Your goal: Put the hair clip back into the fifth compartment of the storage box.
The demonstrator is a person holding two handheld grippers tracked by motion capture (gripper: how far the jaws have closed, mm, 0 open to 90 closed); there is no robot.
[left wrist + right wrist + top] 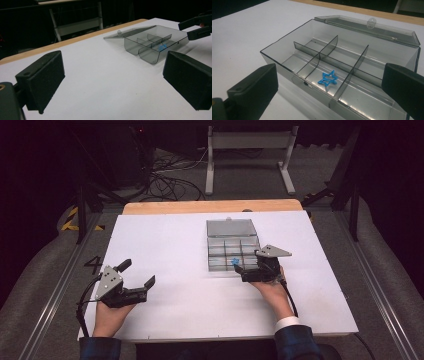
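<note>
A clear grey compartment box (220, 251) (147, 53) (277, 46) stands on the white table right of centre, its lid (231, 227) (372, 27) open and lying flat behind it. A small blue star (233, 262) (163, 46) (327, 78) lies in the middle compartment of the near row. My right gripper (248, 265) (332, 85) is open at the box's near right corner, its jaws spread over the front wall and holding nothing. My left gripper (137, 273) (113, 80) rests open at the near left, well away from the box. The right gripper (197, 26) also appears in the left gripper view.
The white table top (165, 240) has a wooden strip (210, 206) along its far edge. Beyond it stand a grey metal frame (248, 155) and loose cables (165, 182) on the floor. Bare table lies between the two grippers.
</note>
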